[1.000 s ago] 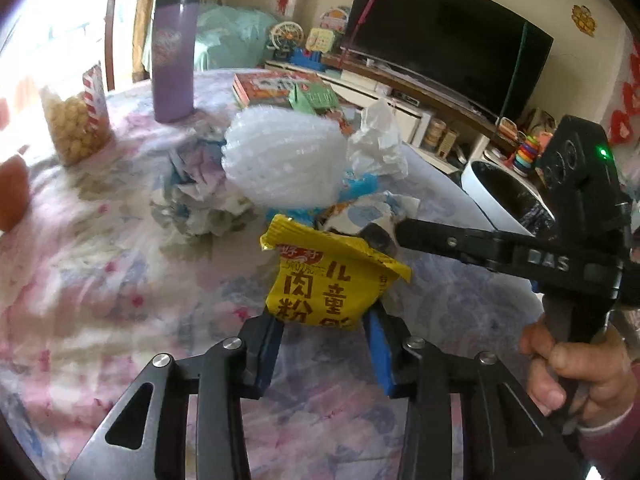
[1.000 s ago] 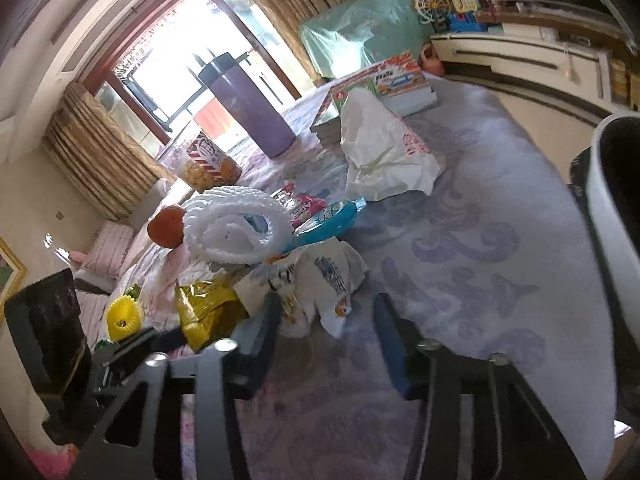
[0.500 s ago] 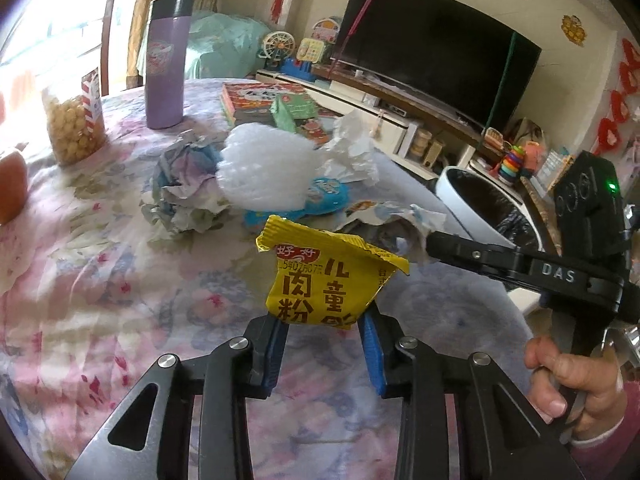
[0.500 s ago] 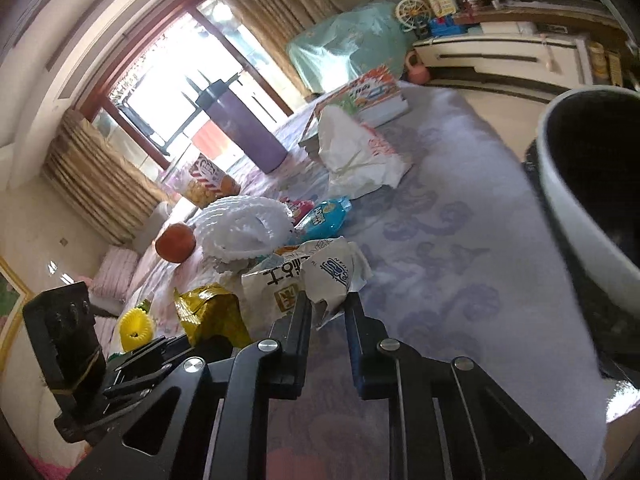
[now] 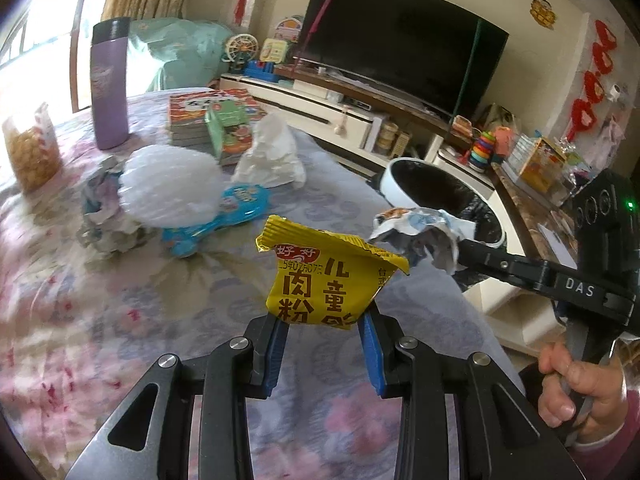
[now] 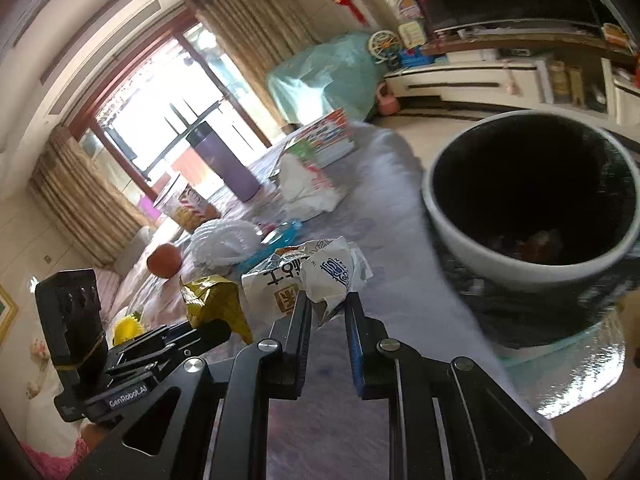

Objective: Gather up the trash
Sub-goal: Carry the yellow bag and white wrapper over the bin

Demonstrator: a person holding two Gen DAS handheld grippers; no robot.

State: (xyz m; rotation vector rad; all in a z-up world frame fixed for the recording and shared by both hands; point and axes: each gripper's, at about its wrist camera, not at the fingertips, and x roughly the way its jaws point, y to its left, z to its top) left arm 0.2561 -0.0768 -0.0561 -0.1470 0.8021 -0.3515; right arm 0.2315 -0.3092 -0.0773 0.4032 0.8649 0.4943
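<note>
1. While the floral-clothed counter [image 5: 80, 320] spreads across both views as the biggest thing here, it carries the trash not yet picked up: a white foam fruit net [image 5: 170, 188], a blue snack packet [image 5: 224, 216] just beside it, a crumpled tissue [image 5: 270, 156] and a wad of grey paper [image 5: 100, 216].
2. Beyond the counter's edge stands the white-rimmed trash bin [image 6: 532, 200], black-lined, with some scraps low inside it. It sits close in the right wrist view, so the drop looks near.
3. Over the counter, the left hand-held gripper [image 5: 324, 320] pinches the bottom edge of a yellow snack wrapper [image 5: 328, 276], which stands upright and clear of the cloth.
4. Nearer the bin, the right hand-held gripper [image 6: 328, 312] is closed narrow on a crumpled white wrapper [image 6: 316, 276], most of which bulges above the fingers.

Risks, as I judge them:
- Both grips catch only a thin edge of slick film; a quick swing could pull either wrapper loose onto the counter or the floor.
- Light wrappers may drift or cling to a pad on release, so a drop from outside the rim could miss.
- Both tools are close together; crossing paths at the bin could knock one wrapper free.
</note>
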